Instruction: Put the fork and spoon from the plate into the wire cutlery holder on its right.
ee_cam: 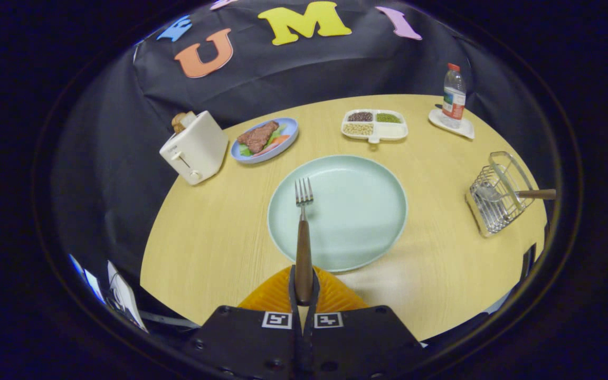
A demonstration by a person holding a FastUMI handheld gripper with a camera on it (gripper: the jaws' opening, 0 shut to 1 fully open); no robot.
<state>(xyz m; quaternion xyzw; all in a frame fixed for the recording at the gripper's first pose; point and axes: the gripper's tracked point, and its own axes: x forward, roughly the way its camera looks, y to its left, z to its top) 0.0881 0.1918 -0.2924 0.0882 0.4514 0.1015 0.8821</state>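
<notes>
The gripper (304, 287) is pinching the fork (303, 232) by its wooden handle, tines reaching out over the plate (367, 221). It's looking light, stiff, maybe tip-heavy; the wire cutlery holder (496, 200) is sitting far right.

The gripper (304, 287) is seen from behind, pointed toward the far side of the scene. Its two fingers (292, 287) are drawn close together, nearly parallel, and are pressed from the left and right against the wooden handle of the fork (303, 237), which is held projecting straight ahead of them.
</notes>
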